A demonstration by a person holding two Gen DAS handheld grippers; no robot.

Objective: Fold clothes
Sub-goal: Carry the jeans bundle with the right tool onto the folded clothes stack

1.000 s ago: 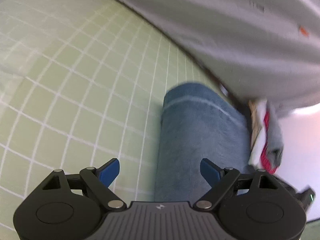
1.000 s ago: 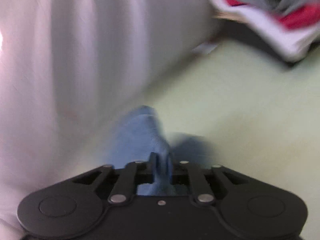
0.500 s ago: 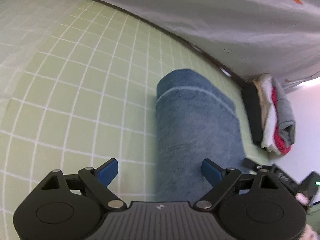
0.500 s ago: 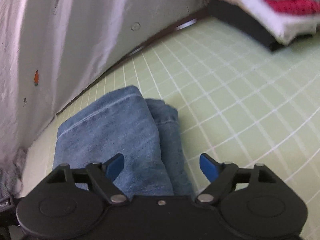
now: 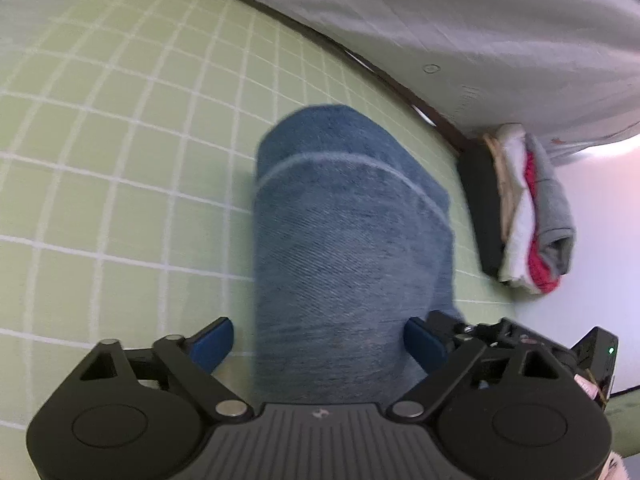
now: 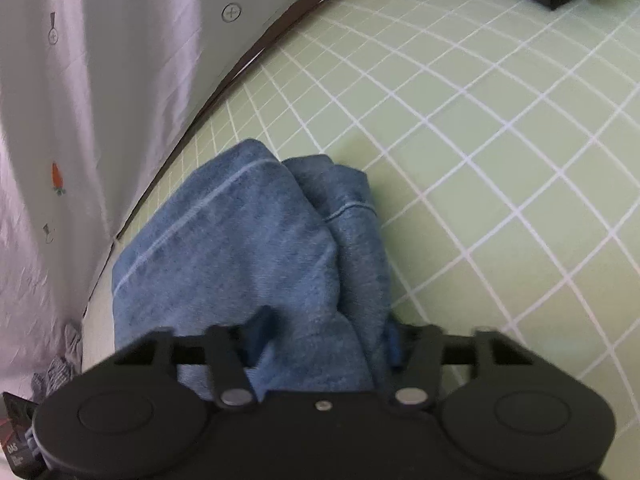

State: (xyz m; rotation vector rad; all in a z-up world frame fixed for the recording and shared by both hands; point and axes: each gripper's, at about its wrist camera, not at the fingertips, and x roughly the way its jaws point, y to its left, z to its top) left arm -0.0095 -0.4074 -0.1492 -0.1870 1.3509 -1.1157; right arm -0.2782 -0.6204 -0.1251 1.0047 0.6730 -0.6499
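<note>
A folded pair of blue jeans (image 5: 344, 232) lies lengthwise on the green gridded mat (image 5: 100, 160). My left gripper (image 5: 318, 342) is open, and its blue fingertips (image 5: 212, 344) straddle the near end of the denim. The right gripper's black body (image 5: 520, 344) sits just beyond the left gripper's right finger. In the right wrist view the jeans (image 6: 240, 248) show two stacked layers with a pale seam line. My right gripper (image 6: 326, 336) is open, low against the fabric. Denim bulges between its fingers and hides most of them.
A stack of folded clothes (image 5: 532, 216), white, red and grey, rests on a black item at the mat's far right. A white sheet with small carrot prints (image 5: 480, 20) hangs along the back edge. Crumpled checked cloth (image 6: 60, 364) lies at the lower left.
One second ago my right gripper was shut on lifted denim; it has since opened and dropped low against the folded jeans. My left gripper stayed open and moved closer over the jeans' end.
</note>
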